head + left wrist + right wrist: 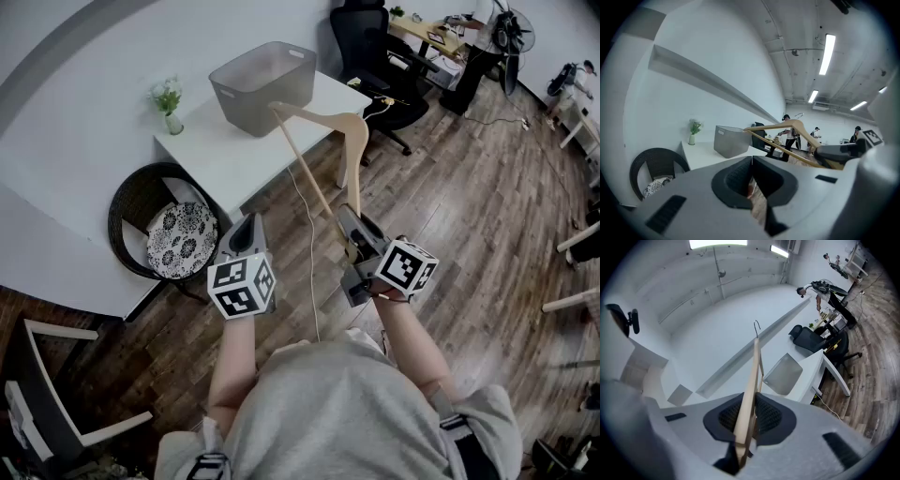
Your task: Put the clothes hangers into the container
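Observation:
A pale wooden clothes hanger is held up in the air, its far end over the white table's edge near the grey plastic container. My right gripper is shut on the hanger's near corner; in the right gripper view the hanger runs up between the pads, its metal hook at the top. My left gripper hangs beside it to the left, shut with nothing in it. In the left gripper view the hanger and container show ahead.
The white table carries a small vase of flowers. A dark round chair with a patterned cushion stands at its left. A black office chair and desks stand behind. A thin cable hangs down to the wooden floor.

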Demonstrator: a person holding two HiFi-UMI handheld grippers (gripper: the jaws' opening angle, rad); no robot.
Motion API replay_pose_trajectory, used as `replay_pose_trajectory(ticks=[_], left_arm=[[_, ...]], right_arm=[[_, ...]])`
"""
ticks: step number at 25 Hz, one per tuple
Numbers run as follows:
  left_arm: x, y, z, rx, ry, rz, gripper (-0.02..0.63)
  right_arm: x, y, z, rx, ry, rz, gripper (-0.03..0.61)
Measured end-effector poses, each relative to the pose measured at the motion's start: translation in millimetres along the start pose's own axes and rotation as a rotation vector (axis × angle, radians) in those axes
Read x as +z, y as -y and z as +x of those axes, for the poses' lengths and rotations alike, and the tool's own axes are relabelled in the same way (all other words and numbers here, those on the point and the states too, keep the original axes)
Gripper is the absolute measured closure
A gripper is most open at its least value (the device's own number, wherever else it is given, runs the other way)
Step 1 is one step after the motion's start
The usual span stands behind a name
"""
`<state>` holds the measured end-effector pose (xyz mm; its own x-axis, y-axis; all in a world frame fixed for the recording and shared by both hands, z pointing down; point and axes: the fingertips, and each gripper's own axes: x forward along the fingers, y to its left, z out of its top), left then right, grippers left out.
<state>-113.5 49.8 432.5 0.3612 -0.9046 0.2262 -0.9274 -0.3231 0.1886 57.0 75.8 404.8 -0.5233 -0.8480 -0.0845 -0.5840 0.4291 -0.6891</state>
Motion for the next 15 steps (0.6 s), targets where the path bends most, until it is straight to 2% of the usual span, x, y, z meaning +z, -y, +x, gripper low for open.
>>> replay_pose_trajectory(ticks=[6,11,15], left_arm=[[-4.2,-1.4,-7.5,-0.012,-0.010,0.006,0.606],[-6.2,-5.9,-15.0,-0.016,-0.011,0.007,0.606],[-7.3,-10.4,-18.9,-0.018,-0.010,0.009,0.606]], right_arm=[[-9.8,7.0,-5.8,-0.056,0.000,0.021,0.526],[-14.2,-0.2,-5.7,-0.049,0.010,0.001,0.526],[-19.1,-6.6,-2.8,-0.028,0.015,0.022,0.526]])
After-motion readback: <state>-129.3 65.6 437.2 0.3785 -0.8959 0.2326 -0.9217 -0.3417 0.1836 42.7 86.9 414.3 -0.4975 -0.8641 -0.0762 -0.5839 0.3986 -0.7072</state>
